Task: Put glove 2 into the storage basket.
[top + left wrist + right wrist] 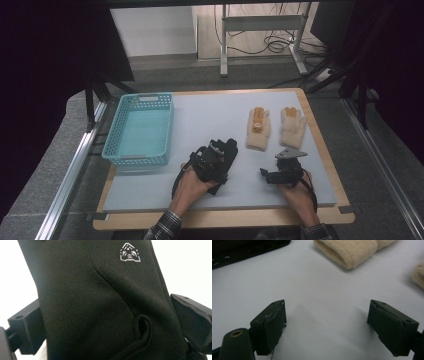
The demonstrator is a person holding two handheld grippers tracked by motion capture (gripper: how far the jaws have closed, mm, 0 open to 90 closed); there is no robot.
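A black glove [227, 149] with a small white logo lies on the grey mat [210, 112] near the middle. My left gripper [221, 153] is open around it; in the left gripper view the black glove [100, 302] spans the whole gap and both jaws stand wide at its edges. Two cream knitted gloves lie at the far right: one [258, 131] with orange marks on its fingers, the other [292, 127] plain. My right gripper [268, 174] hovers open just short of them, with bare mat between its jaws [329, 322] and a cream cuff [349, 252] ahead.
A light blue plastic basket [140, 127] stands with nothing in it at the mat's left side. The mat rests on a wooden tabletop [325, 145]. Metal rails run along both sides of the table, and a desk frame with cables stands behind.
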